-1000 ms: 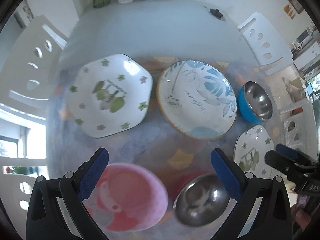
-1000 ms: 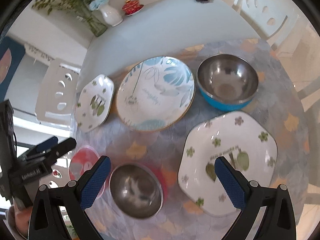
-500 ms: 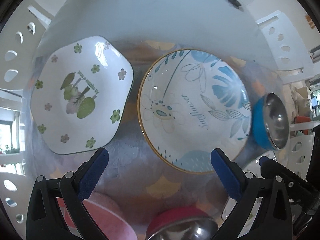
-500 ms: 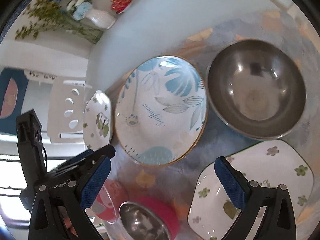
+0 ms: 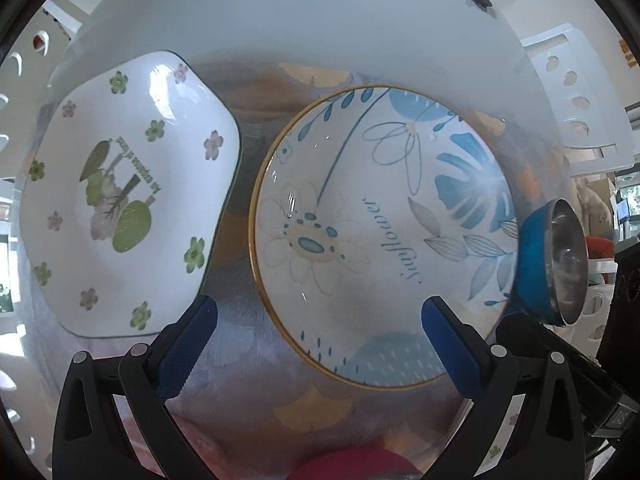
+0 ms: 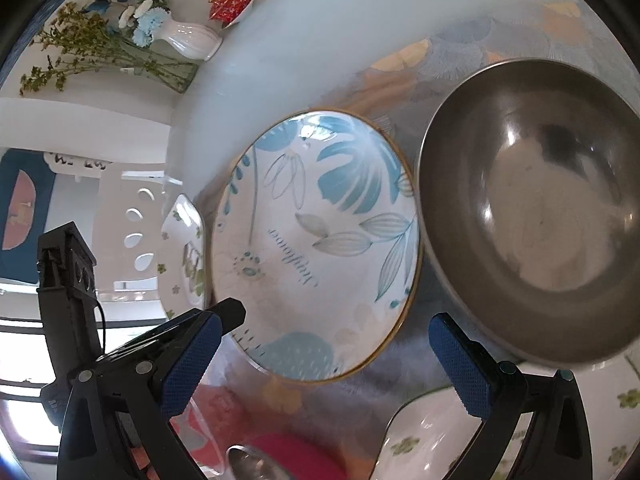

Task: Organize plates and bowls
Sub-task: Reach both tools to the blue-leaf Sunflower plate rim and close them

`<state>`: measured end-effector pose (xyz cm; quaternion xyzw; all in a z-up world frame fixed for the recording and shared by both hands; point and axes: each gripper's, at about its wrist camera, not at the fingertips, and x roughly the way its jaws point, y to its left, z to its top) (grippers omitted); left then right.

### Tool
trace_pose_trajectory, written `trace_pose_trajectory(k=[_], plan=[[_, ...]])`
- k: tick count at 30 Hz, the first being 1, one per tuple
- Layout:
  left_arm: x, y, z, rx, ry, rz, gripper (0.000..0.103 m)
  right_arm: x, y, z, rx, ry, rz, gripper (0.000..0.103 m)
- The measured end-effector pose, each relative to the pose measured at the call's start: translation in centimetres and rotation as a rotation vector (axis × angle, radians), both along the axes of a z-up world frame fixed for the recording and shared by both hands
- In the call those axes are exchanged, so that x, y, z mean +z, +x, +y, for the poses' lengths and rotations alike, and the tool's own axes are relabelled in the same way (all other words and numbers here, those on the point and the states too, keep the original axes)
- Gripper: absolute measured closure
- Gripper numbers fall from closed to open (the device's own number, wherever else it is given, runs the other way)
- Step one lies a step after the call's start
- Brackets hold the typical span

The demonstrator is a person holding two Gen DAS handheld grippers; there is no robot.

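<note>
A round blue-flowered plate (image 5: 384,236) with a gold rim lies on the table; it also shows in the right wrist view (image 6: 316,248). A white hexagonal plate with green clovers (image 5: 124,200) lies to its left. A steel bowl with a blue outside (image 5: 556,260) stands to its right and fills the right wrist view (image 6: 540,216). My left gripper (image 5: 320,340) is open and empty, just above the round plate's near edge. My right gripper (image 6: 324,364) is open and empty, between the round plate and the steel bowl.
A second clover plate (image 6: 520,436) lies near the right gripper. A red-sided steel bowl (image 6: 280,456) and a pink bowl (image 6: 208,412) stand at the near edge. A white vase (image 6: 192,40), flowers and a red dish (image 6: 232,4) stand at the far end. White chairs (image 5: 576,100) surround the table.
Both grippers have moved forward and down toward the dishes. The round plate and the blue steel bowl now look much larger. The pink and red bowls have slid under the frames' lower edge.
</note>
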<state>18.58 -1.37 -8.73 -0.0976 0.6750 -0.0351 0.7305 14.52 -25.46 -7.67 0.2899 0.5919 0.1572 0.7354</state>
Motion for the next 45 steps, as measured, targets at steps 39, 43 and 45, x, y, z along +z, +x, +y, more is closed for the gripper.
trace_pose_trajectory(k=[39,43,45], plan=[[-3.3,-0.1,-0.6,0.015,0.012,0.0,0.001,-1.2,0.7,-0.4,-0.043,-0.298,-0.051,0.0],[-2.8,-0.4,1.3,0.089,-0.069,-0.024,0.002,-0.9,0.7,0.0,-0.046,-0.295,-0.049,0.001],[-2.7,-0.4,1.9,0.129,-0.094,-0.029,0.004,-0.9,0.9,0.6,-0.015,-0.312,-0.042,0.005]])
